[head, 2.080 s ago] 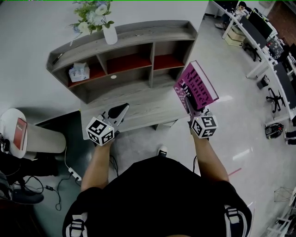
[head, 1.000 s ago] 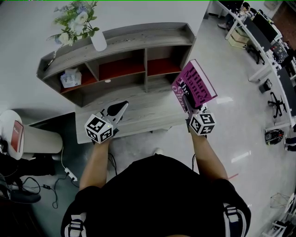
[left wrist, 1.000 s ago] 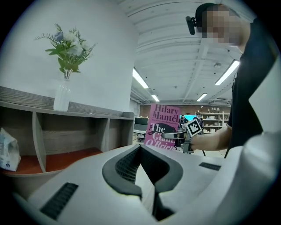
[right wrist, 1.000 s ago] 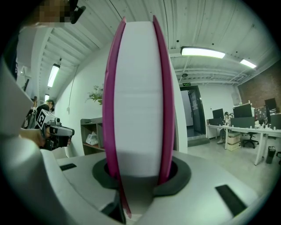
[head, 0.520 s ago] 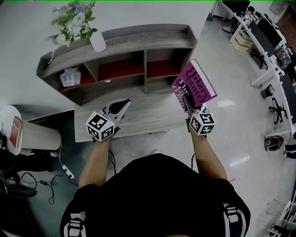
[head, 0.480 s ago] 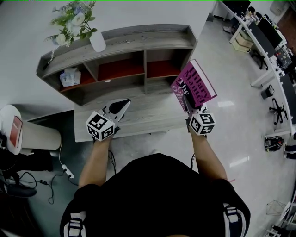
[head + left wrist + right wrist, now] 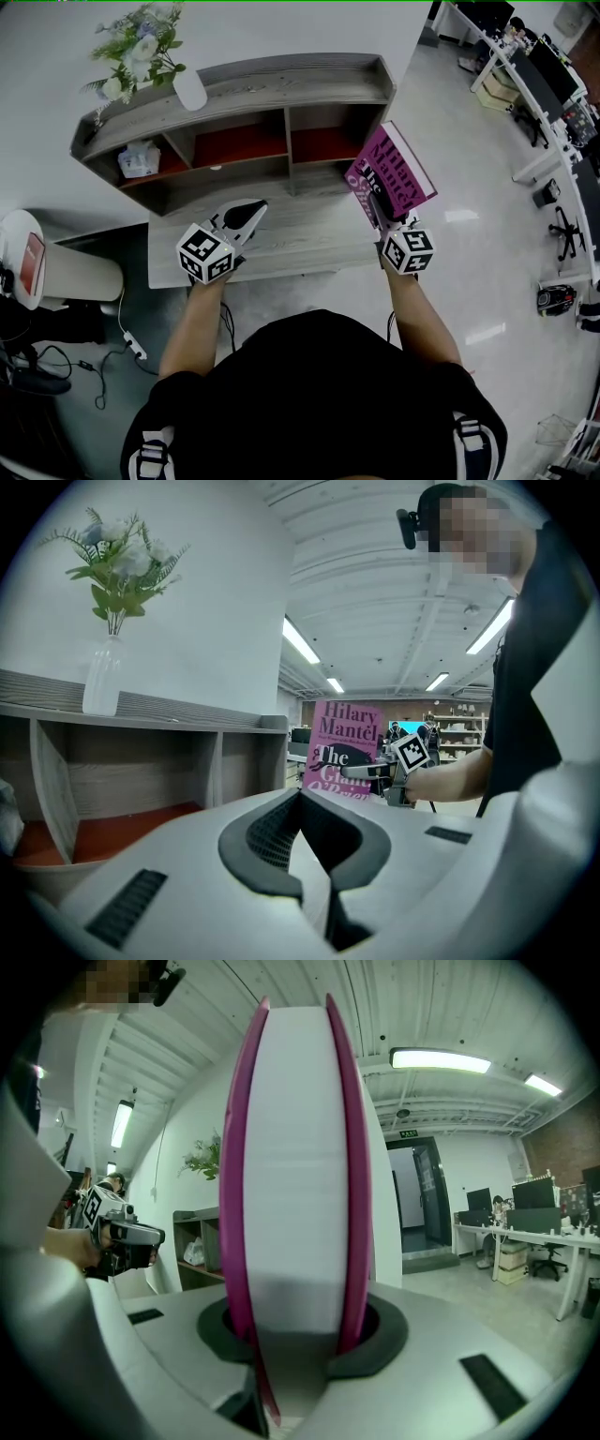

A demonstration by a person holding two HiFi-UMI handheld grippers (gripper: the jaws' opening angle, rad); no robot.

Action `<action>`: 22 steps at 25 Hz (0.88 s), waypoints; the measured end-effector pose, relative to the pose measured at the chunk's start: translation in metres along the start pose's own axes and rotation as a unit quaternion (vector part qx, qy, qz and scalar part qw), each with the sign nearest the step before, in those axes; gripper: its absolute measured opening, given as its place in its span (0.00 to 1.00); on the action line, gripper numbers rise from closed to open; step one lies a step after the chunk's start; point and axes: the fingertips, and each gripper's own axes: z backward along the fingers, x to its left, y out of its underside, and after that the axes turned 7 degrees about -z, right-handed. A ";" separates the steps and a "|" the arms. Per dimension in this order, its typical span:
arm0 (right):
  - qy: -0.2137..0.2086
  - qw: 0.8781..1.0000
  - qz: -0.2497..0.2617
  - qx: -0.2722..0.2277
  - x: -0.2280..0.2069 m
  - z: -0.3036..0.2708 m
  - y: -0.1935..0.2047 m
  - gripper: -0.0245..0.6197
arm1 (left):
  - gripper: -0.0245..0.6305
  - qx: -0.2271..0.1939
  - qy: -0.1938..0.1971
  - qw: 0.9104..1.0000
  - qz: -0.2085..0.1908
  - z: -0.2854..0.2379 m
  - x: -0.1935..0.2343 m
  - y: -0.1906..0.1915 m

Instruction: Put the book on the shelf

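Note:
A magenta book [image 7: 391,174] with white lettering stands upright in my right gripper [image 7: 379,210], which is shut on its lower edge. It hovers over the right end of the grey wooden shelf unit [image 7: 246,86], in front of the right red-floored compartment [image 7: 323,143]. In the right gripper view the book's [image 7: 295,1147] white page edge rises between the pads. My left gripper [image 7: 246,214] is shut and holds nothing; it hangs over the unit's lower board [image 7: 281,234]. In the left gripper view the book's cover [image 7: 348,744] and the right gripper [image 7: 375,772] show beyond the shelf [image 7: 141,761].
A white vase of flowers [image 7: 187,89] stands on the shelf top, and a tissue pack [image 7: 139,157] lies in the left compartment. A white round stand [image 7: 52,272] and floor cables [image 7: 122,349] are at the left. Office desks and chairs [image 7: 553,103] fill the far right.
The shelf unit has drifted slightly left in the head view. Both grippers and the book keep nearly the same pose.

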 end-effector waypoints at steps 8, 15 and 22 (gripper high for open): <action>-0.005 1.000 0.002 0.010 -0.019 -0.010 0.000 0.27 | 0.06 0.004 -0.006 1.000 0.004 -0.019 0.004 0.002; -0.008 1.000 0.005 0.011 -0.027 -0.013 -0.004 0.27 | 0.06 0.009 -0.001 1.000 0.004 -0.031 0.000 0.003; -0.015 1.000 0.002 0.013 -0.028 -0.006 0.001 0.27 | 0.07 0.012 -0.005 1.000 0.005 -0.032 -0.007 0.003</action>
